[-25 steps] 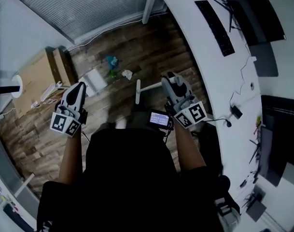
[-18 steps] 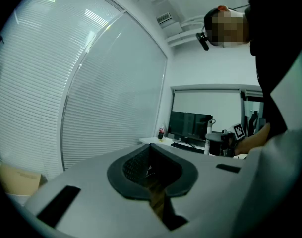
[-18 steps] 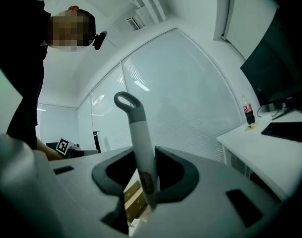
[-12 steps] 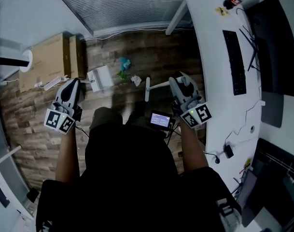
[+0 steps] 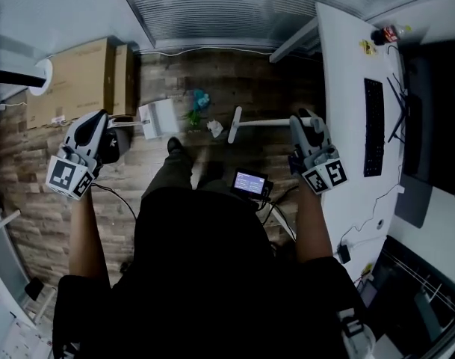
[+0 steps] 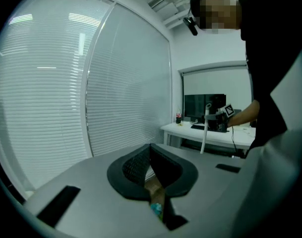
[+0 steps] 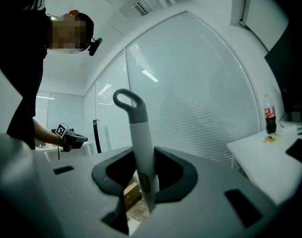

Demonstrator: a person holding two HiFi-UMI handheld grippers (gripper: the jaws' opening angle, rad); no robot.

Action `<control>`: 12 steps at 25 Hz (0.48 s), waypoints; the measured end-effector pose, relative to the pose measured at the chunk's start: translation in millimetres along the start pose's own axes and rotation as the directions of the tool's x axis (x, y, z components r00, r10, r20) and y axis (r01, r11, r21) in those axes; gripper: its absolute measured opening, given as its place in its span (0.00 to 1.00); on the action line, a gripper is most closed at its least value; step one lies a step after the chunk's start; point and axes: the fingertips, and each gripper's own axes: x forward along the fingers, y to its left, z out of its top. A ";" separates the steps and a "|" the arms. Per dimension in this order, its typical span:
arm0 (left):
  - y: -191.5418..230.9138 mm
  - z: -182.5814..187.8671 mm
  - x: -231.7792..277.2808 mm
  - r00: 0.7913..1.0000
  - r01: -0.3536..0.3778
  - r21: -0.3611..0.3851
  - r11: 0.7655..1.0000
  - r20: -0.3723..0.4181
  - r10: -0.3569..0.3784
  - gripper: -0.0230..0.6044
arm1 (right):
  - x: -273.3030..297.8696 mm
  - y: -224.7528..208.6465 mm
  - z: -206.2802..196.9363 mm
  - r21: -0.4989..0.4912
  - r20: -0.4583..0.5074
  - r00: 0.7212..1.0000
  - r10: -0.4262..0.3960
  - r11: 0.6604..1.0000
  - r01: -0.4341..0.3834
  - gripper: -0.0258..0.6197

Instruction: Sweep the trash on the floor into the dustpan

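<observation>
In the head view a white dustpan [image 5: 158, 118] sits on the wood floor, its handle pointing left toward my left gripper [image 5: 100, 120]. Teal and green scraps [image 5: 198, 100] and a crumpled white paper [image 5: 215, 128] lie just right of it. My left gripper [image 6: 151, 158] is shut, and its own view shows nothing between the jaws. My right gripper [image 5: 304, 120] is shut on a white broom [image 5: 266, 123], whose head [image 5: 234, 124] rests beside the paper. In the right gripper view the broom's shaft [image 7: 142, 152] stands upright between the jaws, grey loop on top.
Cardboard boxes [image 5: 78, 81] stand against the wall at the left. A white desk [image 5: 343, 88] with a keyboard [image 5: 373, 126] and a bottle [image 5: 388, 34] runs down the right. Window blinds [image 5: 212, 6] close off the far side. A small screen [image 5: 248, 183] hangs at the person's waist.
The head view has swung round toward the window. Both hands have spread apart: the left gripper went left, away from the dustpan, and the right went right with the broom.
</observation>
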 end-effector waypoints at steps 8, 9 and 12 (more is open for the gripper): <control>81.0 -44.5 0.0 0.971 0.073 0.148 0.986 -0.235 -0.037 0.11 | 59.1 -15.6 1.4 0.013 -0.018 1.000 0.026 1.000 -0.026 0.20; 87.6 -52.1 0.1 0.964 0.089 0.155 0.984 -0.264 -0.045 0.13 | 64.5 -16.0 -0.1 0.012 -0.029 0.999 0.028 1.000 -0.027 0.20; 104.0 -76.1 0.5 0.929 0.149 0.175 0.973 -0.363 -0.077 0.20 | 77.8 -18.7 -2.0 0.020 -0.050 0.998 0.026 0.999 -0.025 0.20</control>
